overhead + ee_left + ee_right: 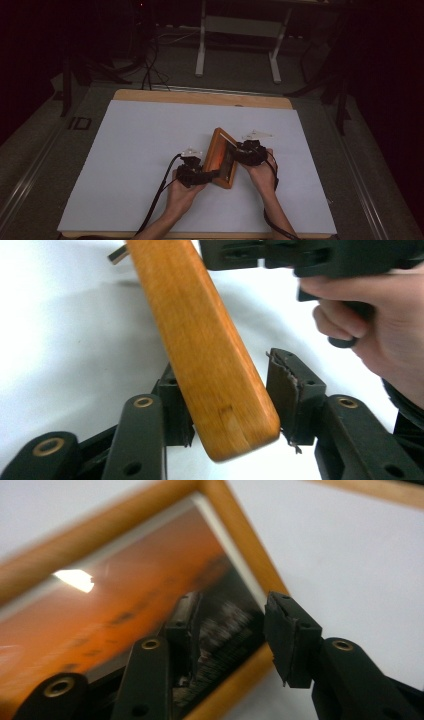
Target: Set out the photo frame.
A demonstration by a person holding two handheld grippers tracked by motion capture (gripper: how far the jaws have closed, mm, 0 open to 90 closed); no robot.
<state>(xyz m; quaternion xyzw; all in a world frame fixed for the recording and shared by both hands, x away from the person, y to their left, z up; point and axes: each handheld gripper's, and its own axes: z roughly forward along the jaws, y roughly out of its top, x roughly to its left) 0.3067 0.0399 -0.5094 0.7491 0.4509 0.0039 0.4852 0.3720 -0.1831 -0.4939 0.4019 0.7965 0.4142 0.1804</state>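
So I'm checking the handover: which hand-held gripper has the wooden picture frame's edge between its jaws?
The left hand-held gripper: its jaws straddle the orange-brown wooden picture frame; the right one's are empty.

A wooden table (200, 96) carries a white sheet (140, 150) over nearly its whole top. A picture frame (223, 158) seems to rest one corner on the sheet.

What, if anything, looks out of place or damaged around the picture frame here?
The wooden picture frame stands tilted on one edge over the white table. The left gripper has a frayed, peeling pad on one jaw.
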